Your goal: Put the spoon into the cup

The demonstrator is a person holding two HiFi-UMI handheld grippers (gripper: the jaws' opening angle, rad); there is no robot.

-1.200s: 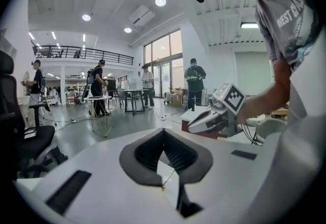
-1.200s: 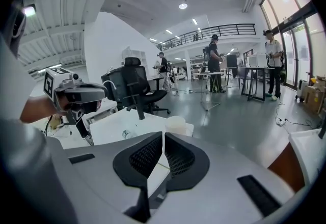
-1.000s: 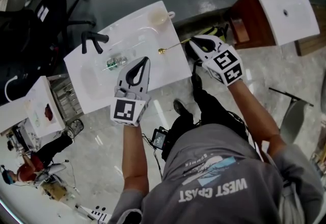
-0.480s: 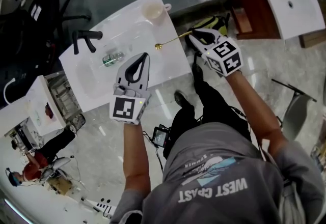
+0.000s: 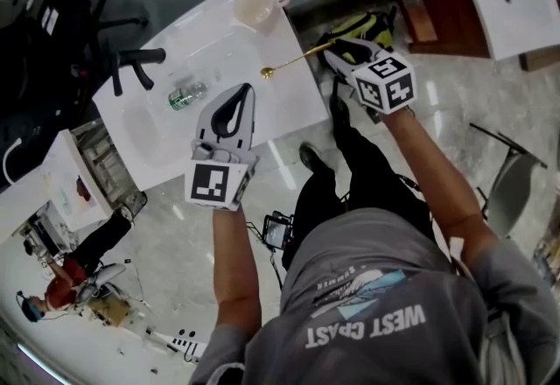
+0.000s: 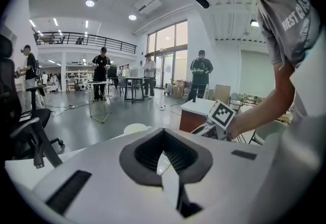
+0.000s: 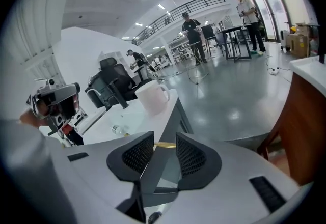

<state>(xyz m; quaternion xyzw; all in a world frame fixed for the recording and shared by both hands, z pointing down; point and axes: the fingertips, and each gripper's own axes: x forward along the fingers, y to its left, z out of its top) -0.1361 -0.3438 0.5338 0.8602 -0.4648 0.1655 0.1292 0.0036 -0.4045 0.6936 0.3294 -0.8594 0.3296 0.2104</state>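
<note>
Two ribbed dark pads [image 7: 136,156] of the right gripper [image 7: 164,141] stand apart and are opening, and the thin gold handle of the spoon [image 5: 293,62] runs across the gap between them; the jaws do not clamp it. In the head view this gripper sits at the upper right of the frame, just past the right edge of the white desk [image 5: 262,116]. The spoon reaches from it toward the left, with its bowl over the desk's right part. Whether the bowl touches the surface cannot be told.

The left gripper [image 5: 240,93], lower and nearer the middle of the frame, hangs over the desk's near edge. Its jaws are together at the tips with nothing between them.

The cup [image 5: 256,9], pale with a handle, stands upright at the desk's upper corner, apart from the spoon, above and to the left of its bowl. A small clear bottle [image 5: 182,97] lies on its side toward the left of the desk. A black faucet [image 5: 133,64] stands near the desk's upper left edge.
</note>
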